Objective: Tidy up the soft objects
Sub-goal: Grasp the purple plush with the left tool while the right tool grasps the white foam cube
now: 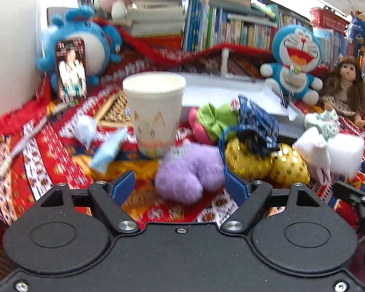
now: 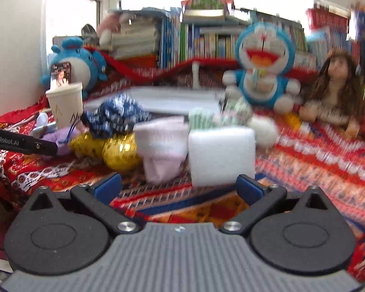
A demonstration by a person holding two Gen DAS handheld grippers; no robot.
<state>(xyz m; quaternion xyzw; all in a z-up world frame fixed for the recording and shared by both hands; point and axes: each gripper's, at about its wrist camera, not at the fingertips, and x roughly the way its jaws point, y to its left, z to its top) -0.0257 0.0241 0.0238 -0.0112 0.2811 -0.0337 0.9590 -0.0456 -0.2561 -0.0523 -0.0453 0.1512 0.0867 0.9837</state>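
My left gripper (image 1: pixel 180 187) stands open low over the red patterned cloth. A fluffy purple soft toy (image 1: pixel 187 172) lies between its blue pads: the right one is at the toy's edge, the left one stands apart from it. Behind it are two gold pouches (image 1: pixel 267 163), a dark blue patterned cloth (image 1: pixel 255 121) and a green scrunchie (image 1: pixel 214 119). My right gripper (image 2: pixel 180 186) is open too, with nothing between its fingers. Just beyond it are a white foam block (image 2: pixel 221 155) and a folded pale pink sock (image 2: pixel 161 146).
A paper cup (image 1: pixel 155 112) stands upright right behind the purple toy. A grey tray (image 1: pixel 231 92) lies further back. A Doraemon plush (image 1: pixel 294 63), a blue round plush (image 1: pixel 77 43) and a doll (image 1: pixel 345 85) sit before rows of books (image 1: pixel 231 26). A wall closes the left side.
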